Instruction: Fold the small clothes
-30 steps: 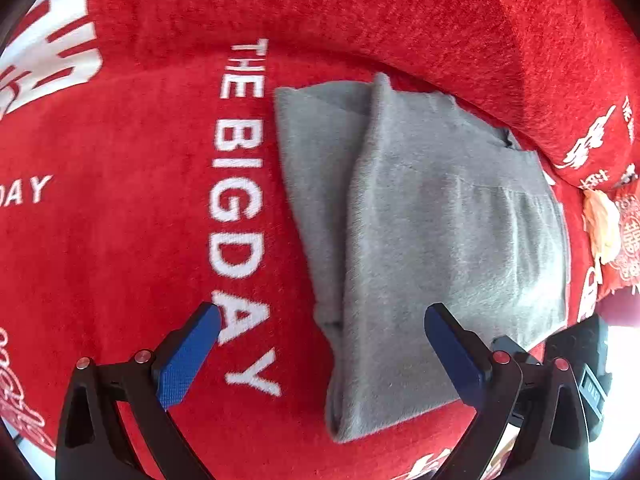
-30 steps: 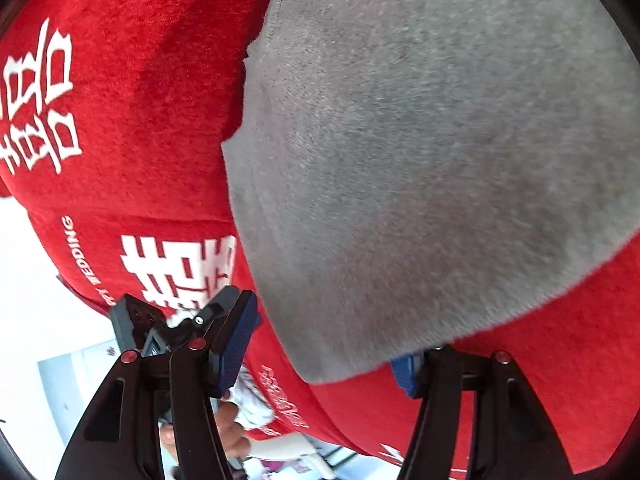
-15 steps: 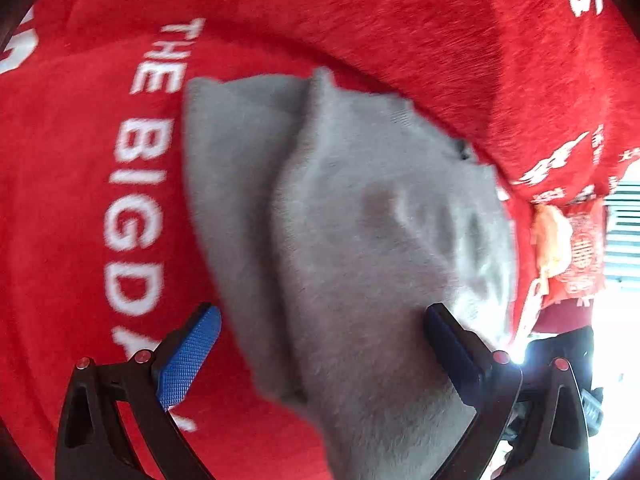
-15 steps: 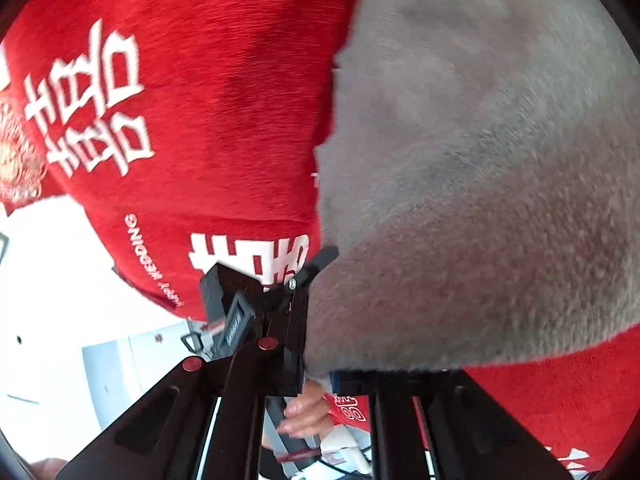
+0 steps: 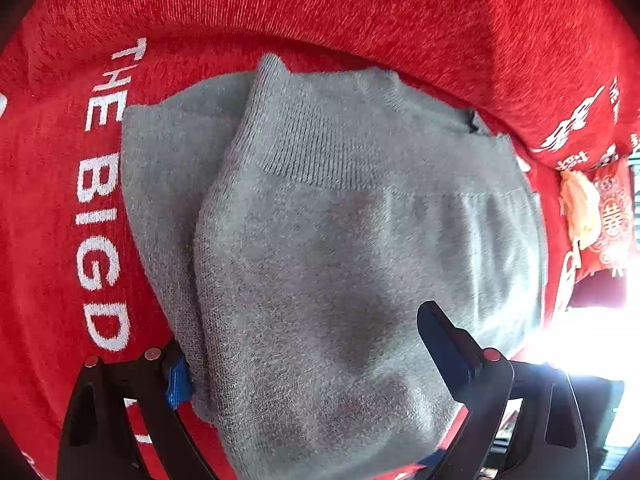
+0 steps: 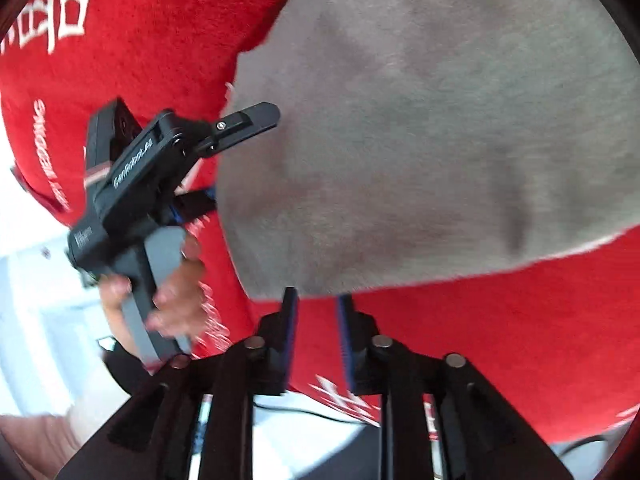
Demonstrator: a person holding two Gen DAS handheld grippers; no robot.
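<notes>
My left claw (image 5: 304, 356) sat spread wide across the folded grey knit (image 5: 340, 240); my right claw (image 6: 316, 322) had just been opening, nothing pinched.

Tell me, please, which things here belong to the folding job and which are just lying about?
Belonging to the job:
- grey knitted garment, folded
- left gripper, jaws wide around its near end
- right gripper, nothing between its jaws

Lying about:
- red plush blanket with white lettering
- red and cream items

Grey knit garment (image 5: 340, 248) folded (ribbed hem on top), lying flat.
</notes>
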